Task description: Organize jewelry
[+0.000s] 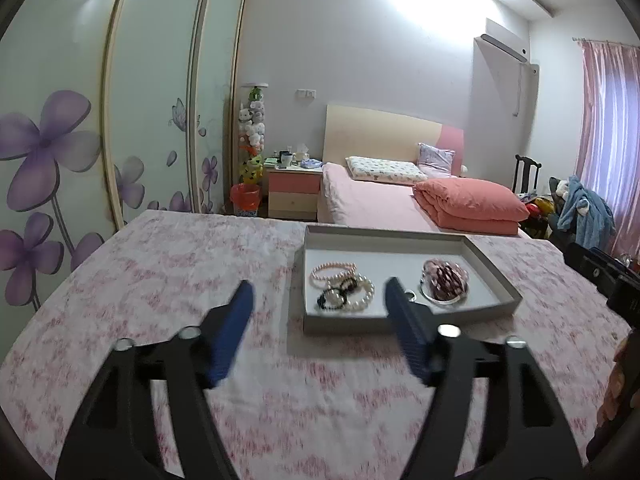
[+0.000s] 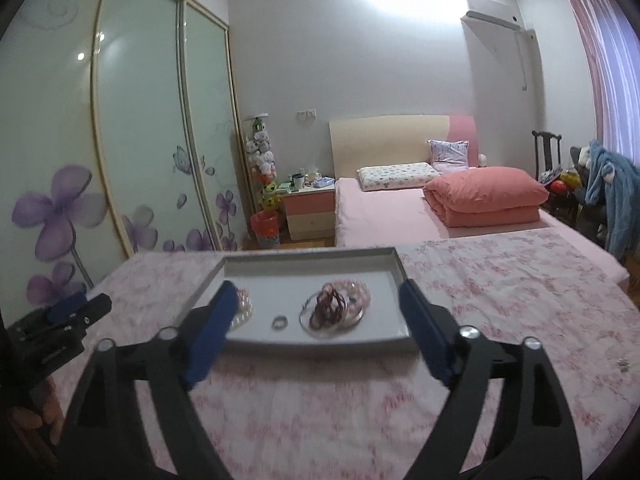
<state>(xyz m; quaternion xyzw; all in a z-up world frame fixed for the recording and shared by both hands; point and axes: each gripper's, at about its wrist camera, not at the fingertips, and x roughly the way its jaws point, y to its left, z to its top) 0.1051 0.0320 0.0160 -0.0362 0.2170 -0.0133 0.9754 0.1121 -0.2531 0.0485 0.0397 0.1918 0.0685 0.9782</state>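
A shallow grey tray (image 1: pixel 496 276) (image 2: pixel 236 266) lies on the pink floral cloth. In it are pearl and pink bead strands with a dark bracelet (image 1: pixel 344 286), a heap of dark red and pink bracelets on a silver bangle (image 1: pixel 445 280) (image 2: pixel 336 308), and a small ring (image 2: pixel 279 322). The pearls (image 2: pixel 242 314) are partly hidden by a finger in the right wrist view. My left gripper (image 1: pixel 319 296) is open and empty, just in front of the tray. My right gripper (image 2: pixel 316 300) is open and empty, its fingers at the tray's near corners.
The table cloth (image 1: pixel 160 264) spreads wide to the left and front. The other gripper's body shows at the right edge (image 1: pixel 608 276) and at the left edge (image 2: pixel 60 320). A small item (image 2: pixel 623 366) lies on the cloth at right. A bed (image 2: pixel 400 208) stands behind.
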